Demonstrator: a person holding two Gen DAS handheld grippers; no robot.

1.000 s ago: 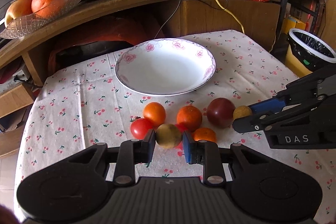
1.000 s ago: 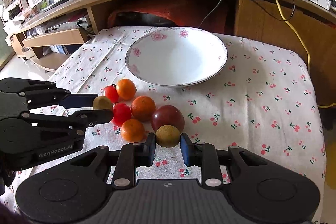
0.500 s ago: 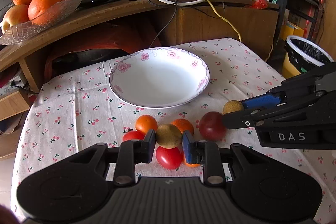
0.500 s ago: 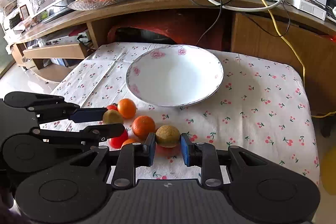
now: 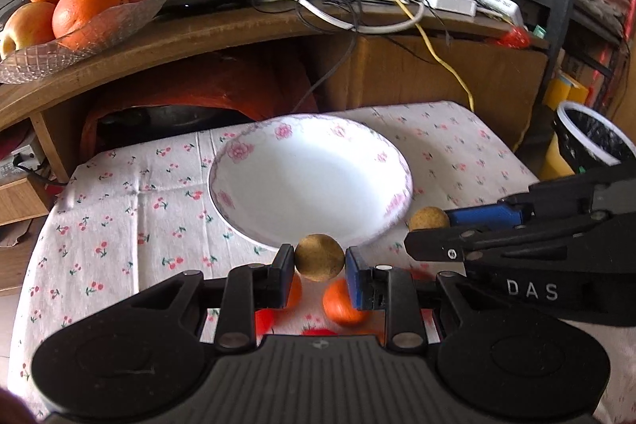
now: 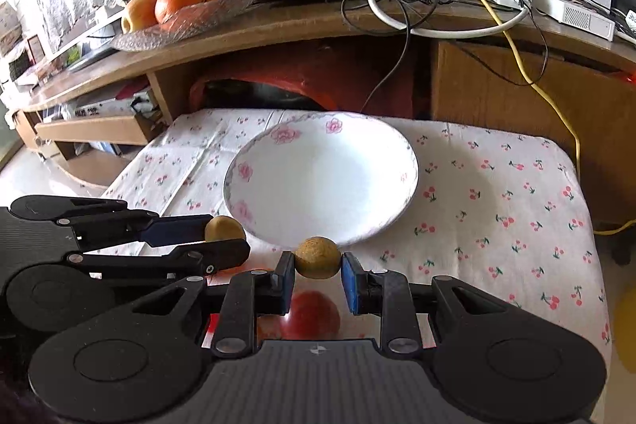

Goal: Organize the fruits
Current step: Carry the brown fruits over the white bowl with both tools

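Our left gripper (image 5: 319,263) pinches a small brownish-yellow fruit (image 5: 318,257) between its fingers, held in the air just in front of the near rim of the white bowl (image 5: 310,181). Our right gripper (image 6: 317,264) pinches a second brown fruit (image 6: 317,257) the same way, also raised at the bowl's near edge. The two grippers hang side by side, close together. The bowl has pink flowers on its rim and sits on a cloth (image 6: 497,193) printed with cherries. Below the grippers, on the cloth, we make out blurred oranges (image 5: 342,304) and a dark red fruit (image 6: 314,314). Behind the table, at far left on a wooden shelf, stands a glass dish (image 5: 75,42) of oranges and apples.
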